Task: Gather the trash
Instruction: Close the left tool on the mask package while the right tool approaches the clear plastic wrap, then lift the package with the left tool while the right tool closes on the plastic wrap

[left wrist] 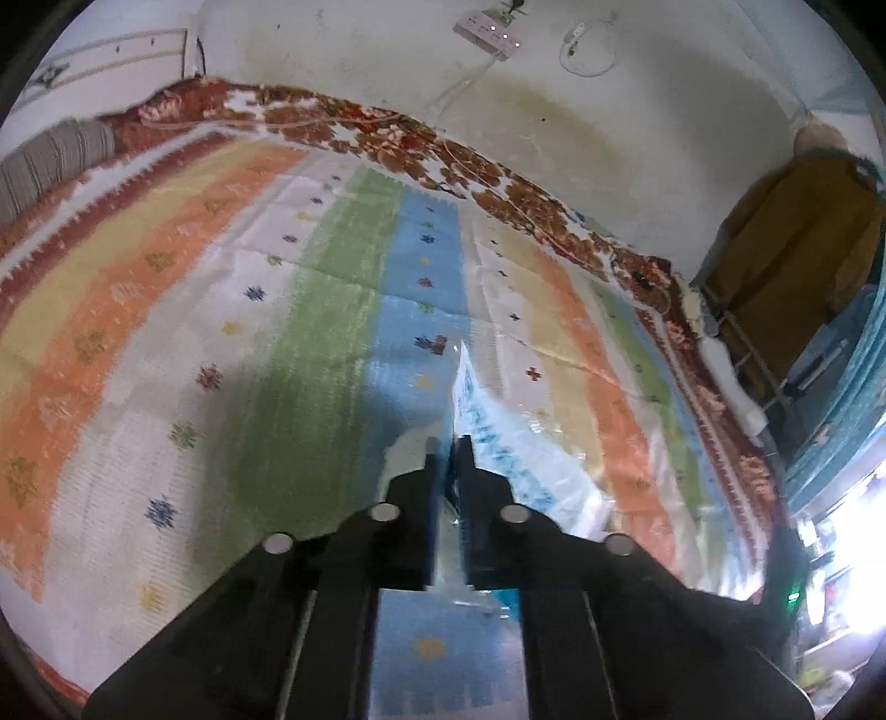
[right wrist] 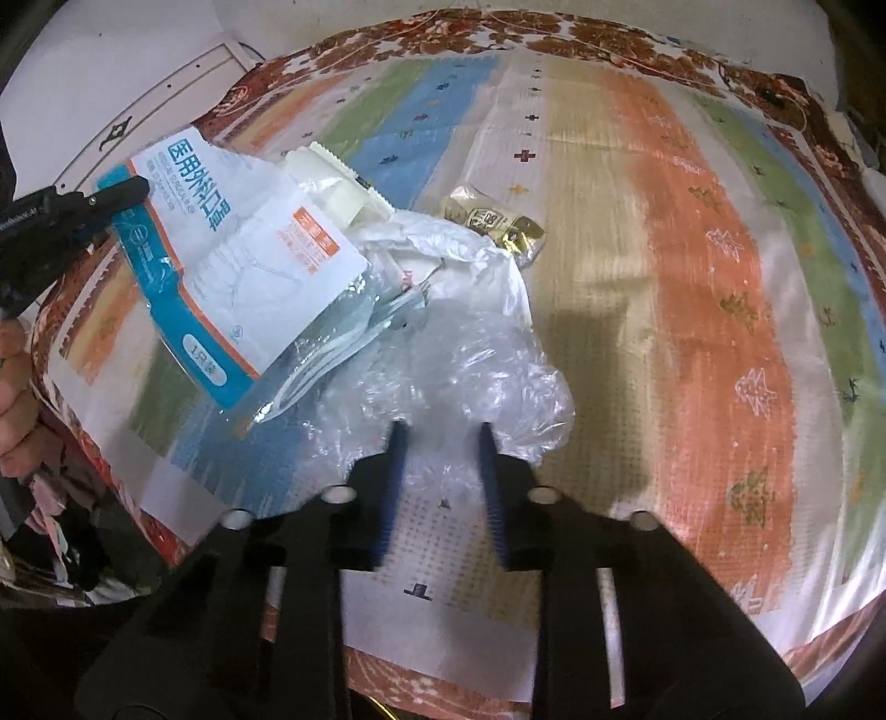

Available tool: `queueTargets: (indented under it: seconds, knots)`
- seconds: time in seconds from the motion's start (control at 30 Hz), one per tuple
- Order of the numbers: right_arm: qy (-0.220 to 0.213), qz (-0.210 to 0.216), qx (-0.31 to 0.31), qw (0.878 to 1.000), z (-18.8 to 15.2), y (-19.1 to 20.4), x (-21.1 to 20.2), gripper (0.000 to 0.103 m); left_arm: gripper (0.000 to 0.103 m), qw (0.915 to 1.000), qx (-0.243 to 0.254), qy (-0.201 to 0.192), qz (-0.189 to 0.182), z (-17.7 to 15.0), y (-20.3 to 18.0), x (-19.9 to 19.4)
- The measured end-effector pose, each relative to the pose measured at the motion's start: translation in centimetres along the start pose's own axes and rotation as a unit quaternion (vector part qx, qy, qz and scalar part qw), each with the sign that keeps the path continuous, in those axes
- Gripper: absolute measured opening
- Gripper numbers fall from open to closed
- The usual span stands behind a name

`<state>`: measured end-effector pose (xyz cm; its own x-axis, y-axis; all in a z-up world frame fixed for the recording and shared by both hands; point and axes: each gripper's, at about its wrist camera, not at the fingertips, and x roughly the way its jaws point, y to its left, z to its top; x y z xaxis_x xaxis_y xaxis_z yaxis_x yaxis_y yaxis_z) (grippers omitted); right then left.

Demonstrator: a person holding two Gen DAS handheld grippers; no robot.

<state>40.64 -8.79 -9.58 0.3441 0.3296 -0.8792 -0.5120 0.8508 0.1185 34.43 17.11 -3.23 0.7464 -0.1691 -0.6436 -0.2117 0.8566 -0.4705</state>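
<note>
My left gripper [left wrist: 447, 443] has its 2 jaws pinched together on the edge of a blue-and-white mask wrapper [left wrist: 498, 443], which stands up from between the tips and trails off to the right over the striped cloth [left wrist: 249, 332]. From the right wrist view I see that same left gripper [right wrist: 141, 185] at the left edge, clamped on the top corner of the mask wrapper [right wrist: 238, 266], so the wrapper hangs lifted and tilted above the cloth [right wrist: 692, 277], with the person's hand [right wrist: 16, 387] behind it. My right gripper [right wrist: 440, 429] points steeply down at a crumpled clear plastic bag [right wrist: 470, 365]; its 2 blue-padded fingers [right wrist: 394, 487] stand a narrow gap apart with the near edge of the bag between the tips, though I cannot tell whether the pads actually press on the film. The bag lies on the cloth just beside and partly under the lifted wrapper. Beyond it, near the middle of the cloth, sit a white crumpled sheet [right wrist: 443, 243], a white ridged packet [right wrist: 343, 183] and a small gold foil wrapper [right wrist: 493, 219], the foil touching the sheet's far edge. A floral blanket [right wrist: 498, 33] borders the cloth.
</note>
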Motion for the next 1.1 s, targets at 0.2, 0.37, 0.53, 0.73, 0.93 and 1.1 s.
queueTargets:
  seconds: [0.2, 0.37, 0.53, 0.73, 0.93, 1.1]
  knots:
    - [-0.005, -0.010, -0.004, 1.000, 0.4, -0.5, -1.0, 0.010, 0.002, 0.9994, -0.003, -0.028, -0.022, 0.5, -0.9, -2.4]
    - [-0.009, -0.010, 0.019, 1.000, 0.4, -1.9, -1.8, 0.010, 0.002, 0.9988, 0.008, -0.039, -0.027, 0.1, -1.9, -5.0]
    - [-0.008, -0.016, 0.037, 0.999, 0.2, -2.6, -2.9, 0.009, 0.001, 0.9987, 0.022, -0.042, -0.019, -0.3, -3.1, -6.5]
    - [-0.027, -0.032, 0.038, 0.998, -1.0, -2.1, -5.6, 0.009, 0.001, 0.9980, 0.041, -0.048, -0.003, -0.8, -4.4, -8.4]
    - [-0.053, -0.032, 0.041, 0.997, -1.8, -1.6, -8.4, 0.008, 0.001, 0.9985, 0.029, -0.046, -0.004, -1.5, -4.8, -10.0]
    - [-0.065, -0.024, 0.054, 0.996, -2.4, -1.6, -9.9, 0.008, 0.001, 0.9990, 0.019, -0.041, -0.005, -2.1, -4.9, -11.2]
